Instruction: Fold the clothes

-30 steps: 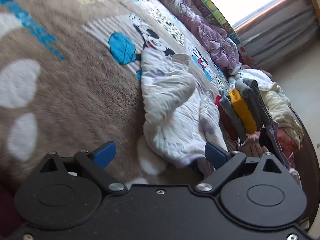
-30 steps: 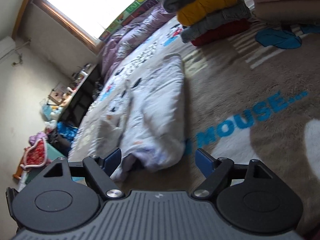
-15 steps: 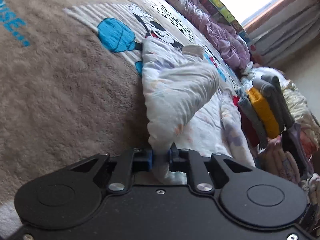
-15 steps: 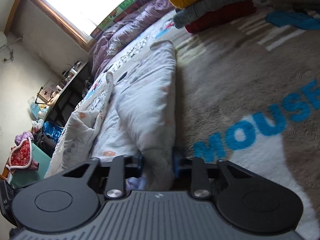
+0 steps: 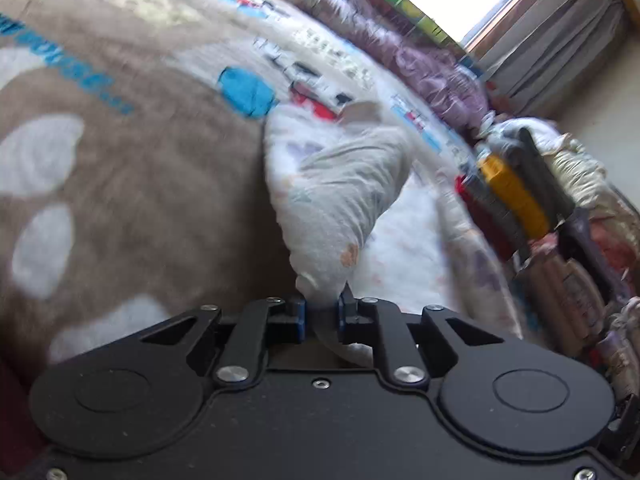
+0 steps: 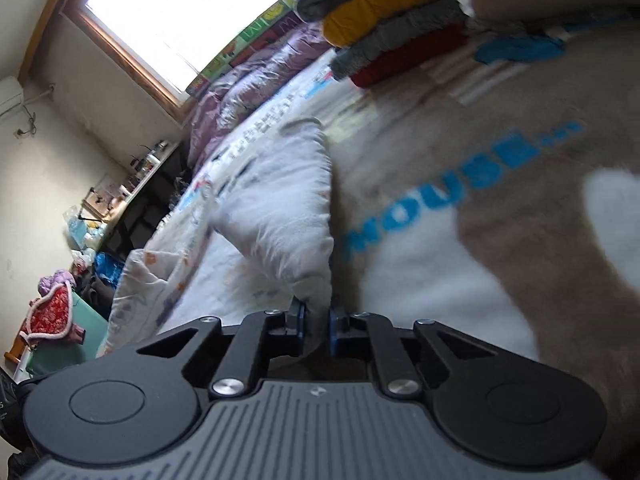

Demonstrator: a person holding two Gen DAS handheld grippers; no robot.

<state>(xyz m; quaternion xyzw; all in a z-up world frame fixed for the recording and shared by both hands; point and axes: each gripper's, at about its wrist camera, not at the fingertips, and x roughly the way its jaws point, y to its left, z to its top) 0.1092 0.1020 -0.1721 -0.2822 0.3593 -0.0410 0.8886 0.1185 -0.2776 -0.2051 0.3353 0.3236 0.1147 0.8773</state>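
On the bed, a white printed garment (image 5: 340,184) lies across the brown blanket (image 6: 500,128) with "MOUSE..." in blue letters. Left tongs (image 5: 321,316) and right tongs (image 6: 316,326) have both just clamped onto its near edge.

Daylit from an overexposed window (image 6: 192,20); motion-blurred throughout, sharpest at the near black mounts; fisheye curvature bending the edges; soft shadows.
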